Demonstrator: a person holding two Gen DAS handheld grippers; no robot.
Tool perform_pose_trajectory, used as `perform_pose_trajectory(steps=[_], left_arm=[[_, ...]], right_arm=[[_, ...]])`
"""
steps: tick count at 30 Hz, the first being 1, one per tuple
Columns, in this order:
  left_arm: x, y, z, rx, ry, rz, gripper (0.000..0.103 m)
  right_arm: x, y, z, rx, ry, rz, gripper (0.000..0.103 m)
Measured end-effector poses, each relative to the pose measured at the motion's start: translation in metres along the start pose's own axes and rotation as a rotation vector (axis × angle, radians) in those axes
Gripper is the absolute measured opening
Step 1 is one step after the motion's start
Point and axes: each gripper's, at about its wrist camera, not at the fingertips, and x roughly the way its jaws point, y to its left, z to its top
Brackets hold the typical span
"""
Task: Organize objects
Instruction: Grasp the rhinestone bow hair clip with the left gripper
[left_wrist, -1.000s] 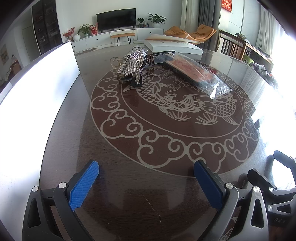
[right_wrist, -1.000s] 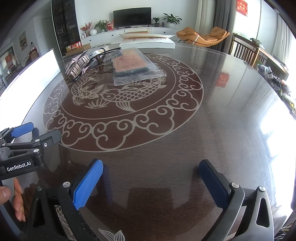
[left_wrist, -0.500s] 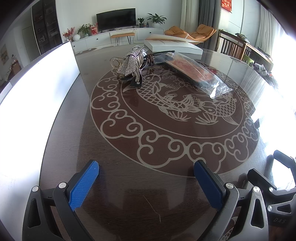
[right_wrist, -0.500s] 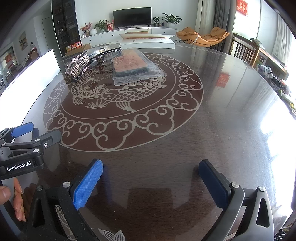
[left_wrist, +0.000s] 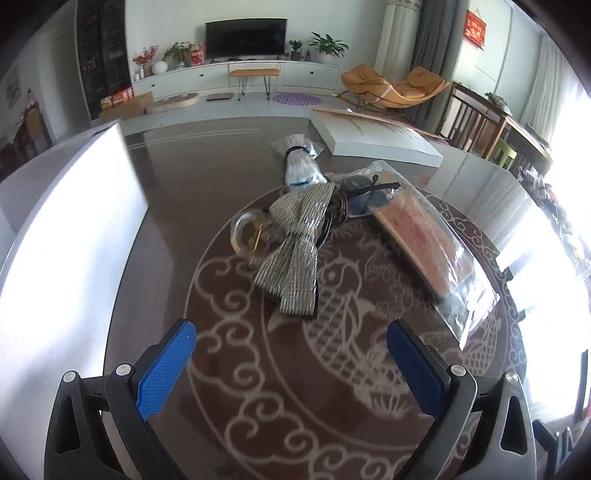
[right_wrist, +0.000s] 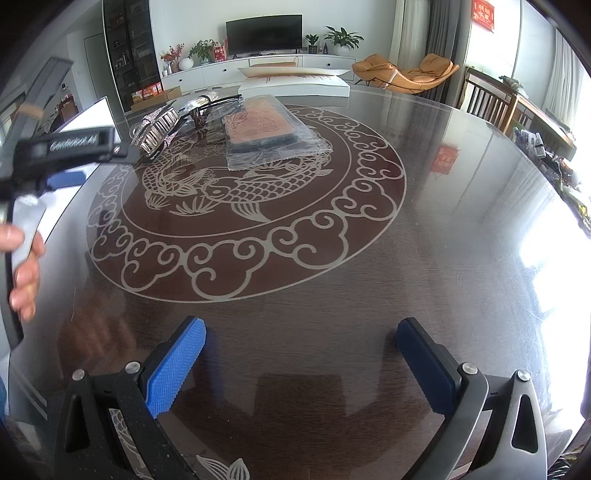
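Now silver bow (left_wrist: 295, 254) lengthwise toward left claw (left_wrist: 291, 365), claw agape.

1. A home living room: TV (left_wrist: 245, 37) on a white cabinet (left_wrist: 236, 75) at top centre.
2. Orange lounge chair (left_wrist: 393, 86) upper right, potted plants (left_wrist: 327, 46) beside the TV.
3. Round dining table (right_wrist: 424, 229) with a fish pattern.

bright living room: tv (left_wrist: 245, 38) on white cabinet (left_wrist: 236, 75), orange lounger (left_wrist: 393, 86).
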Motion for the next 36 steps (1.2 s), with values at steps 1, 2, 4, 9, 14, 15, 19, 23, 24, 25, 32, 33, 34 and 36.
perform_pose_trajectory(steps=[1, 2, 4, 9, 14, 15, 19, 23, 24, 25, 32, 33, 34, 36], left_arm=[[0.011, -0.003, 0.011, 0.025, 0.005, 0.037, 0.103], [0.021, -0.003, 0.021, 0.039, 0.012, 0.081, 0.103], [0.040, -0.002, 0.036, 0.049, 0.026, 0.135, 0.103], [0.040, 0.006, 0.043, 0.027, -0.032, 0.063, 0.053], [0.008, -0.003, -0.005, 0.017, -0.033, 0.065, 0.052], [-0.001, -0.007, -0.018, 0.015, -0.031, 0.066, 0.052], [-0.036, -0.023, -0.072, 0.039, -0.033, 0.047, 0.053], [-0.046, -0.035, -0.098, 0.083, -0.024, 0.030, 0.067], [-0.042, -0.037, -0.101, 0.097, -0.007, 0.037, 0.080], [-0.038, -0.037, -0.104, 0.106, 0.006, 0.048, 0.085], [-0.027, -0.025, -0.098, 0.045, 0.015, 0.039, 0.103], [-0.026, -0.026, -0.098, 0.047, 0.014, 0.040, 0.103], [-0.026, -0.025, -0.098, 0.046, 0.013, 0.039, 0.103], [-0.026, -0.025, -0.098, 0.044, 0.012, 0.039, 0.103]], right_arm=[[0.000, 0.000, 0.000, 0.000, 0.000, 0.000, 0.103], [0.000, 0.000, 0.000, 0.000, 0.000, 0.000, 0.103], [0.000, 0.000, 0.000, 0.000, 0.000, 0.001, 0.103], [-0.001, 0.000, 0.000, 0.000, 0.000, 0.001, 0.103], [-0.001, 0.000, 0.000, 0.000, 0.000, 0.000, 0.103], [-0.001, 0.000, 0.000, 0.000, 0.000, 0.000, 0.103], [-0.001, 0.000, 0.000, 0.000, -0.001, 0.000, 0.103], [-0.001, 0.000, 0.000, 0.000, -0.001, 0.000, 0.103], [-0.001, 0.000, 0.000, 0.000, -0.001, 0.000, 0.103], [-0.001, 0.000, 0.000, 0.000, -0.001, 0.000, 0.103], [-0.001, 0.001, 0.000, -0.001, -0.002, 0.000, 0.103], [-0.001, 0.001, 0.000, -0.001, -0.002, 0.000, 0.103], [-0.001, 0.001, 0.000, -0.001, -0.002, 0.000, 0.103], [-0.001, 0.001, 0.000, -0.001, -0.002, 0.000, 0.103]])
